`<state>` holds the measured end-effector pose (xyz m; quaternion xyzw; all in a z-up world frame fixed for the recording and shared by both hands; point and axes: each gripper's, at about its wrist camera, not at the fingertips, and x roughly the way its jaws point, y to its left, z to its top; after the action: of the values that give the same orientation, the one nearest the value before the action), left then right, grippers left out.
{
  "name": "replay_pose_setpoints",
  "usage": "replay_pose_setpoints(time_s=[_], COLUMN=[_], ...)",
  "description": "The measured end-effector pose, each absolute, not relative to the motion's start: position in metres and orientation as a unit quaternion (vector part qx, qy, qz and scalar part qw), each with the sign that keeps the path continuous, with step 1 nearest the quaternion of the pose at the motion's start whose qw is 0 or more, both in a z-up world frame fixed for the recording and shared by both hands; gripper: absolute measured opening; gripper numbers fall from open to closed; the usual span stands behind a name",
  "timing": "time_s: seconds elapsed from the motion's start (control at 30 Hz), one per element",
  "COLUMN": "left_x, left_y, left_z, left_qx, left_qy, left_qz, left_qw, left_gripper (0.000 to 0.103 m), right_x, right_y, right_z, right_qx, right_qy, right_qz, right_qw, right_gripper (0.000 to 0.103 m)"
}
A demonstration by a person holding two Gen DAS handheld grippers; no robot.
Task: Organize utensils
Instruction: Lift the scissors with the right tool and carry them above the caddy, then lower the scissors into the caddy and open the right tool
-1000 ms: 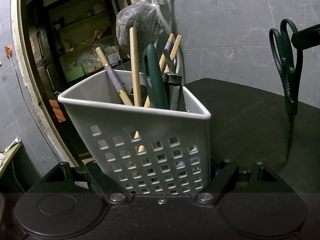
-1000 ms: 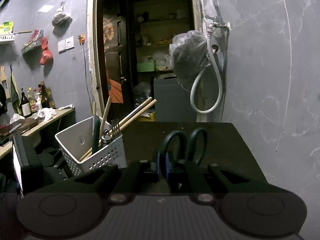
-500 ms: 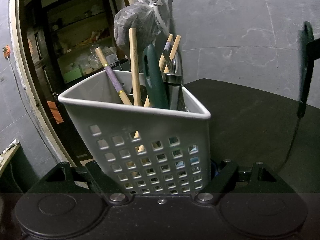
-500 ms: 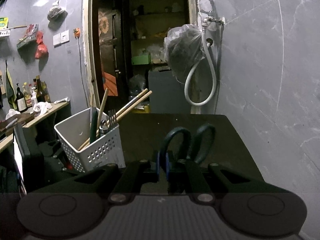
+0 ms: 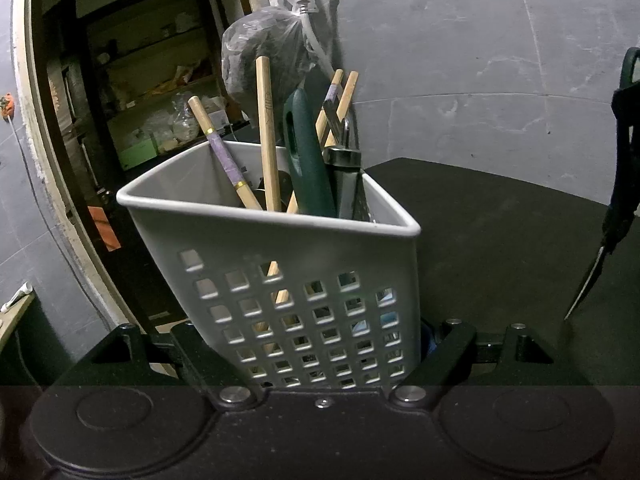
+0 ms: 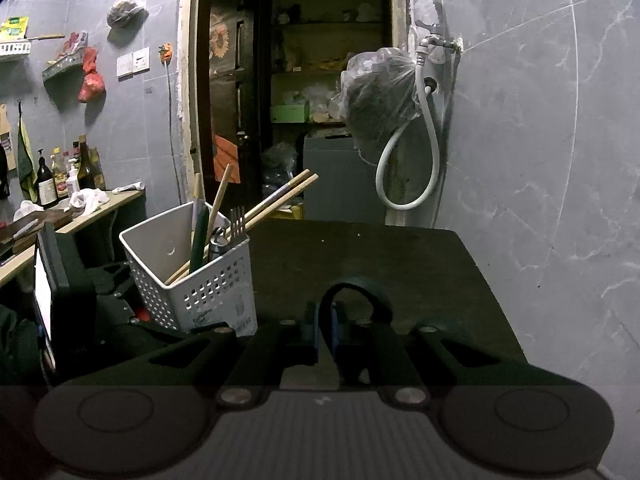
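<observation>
A white perforated basket (image 5: 304,280) stands on the black table, with my left gripper (image 5: 322,336) shut on its lower sides. Wooden sticks (image 5: 266,132), a dark green handle (image 5: 308,168), a fork and a metal tool stand in it. My right gripper (image 6: 325,320) is shut on the handle of dark scissors (image 6: 372,292). In the left wrist view the scissors (image 5: 622,152) hang at the right edge, blades pointing down just above the table. The right wrist view puts the basket (image 6: 208,288) to the left of my right gripper.
The black table (image 6: 400,256) runs to a grey tiled wall on the right. A tap with a white hose (image 6: 424,160) and a hanging plastic bag (image 6: 380,96) are behind it. A counter with bottles (image 6: 60,184) lies at far left, beside a dark doorway.
The scissors turned edge-on and drifted to the right edge of the left wrist view. In the right wrist view only one handle loop now shows. The basket and left gripper stayed put.
</observation>
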<state>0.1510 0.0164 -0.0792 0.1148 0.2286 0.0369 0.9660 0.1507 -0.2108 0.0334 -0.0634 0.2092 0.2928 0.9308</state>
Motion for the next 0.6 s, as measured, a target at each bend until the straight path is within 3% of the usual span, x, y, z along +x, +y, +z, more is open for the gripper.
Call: replay_pose_setpoints(time_s=[0.27,0.6], left_x=[0.15,0.148], left_y=[0.018,0.02], left_z=[-0.081,-0.081], left_qx=[0.113,0.11], left_qy=[0.225,0.224], left_qz=[0.033,0.034], left_qw=[0.967,0.968], left_gripper=[0.083,0.083], right_x=[0.156,0.166], right_y=[-0.205,-0.189], right_z=[0.053,0.13], right_qx=[-0.061,-0.045], right_qy=[0.185,0.088], right_qz=[0.288,0.325], right_qw=[0.938,0.941], right_gripper=[0.007,0.007])
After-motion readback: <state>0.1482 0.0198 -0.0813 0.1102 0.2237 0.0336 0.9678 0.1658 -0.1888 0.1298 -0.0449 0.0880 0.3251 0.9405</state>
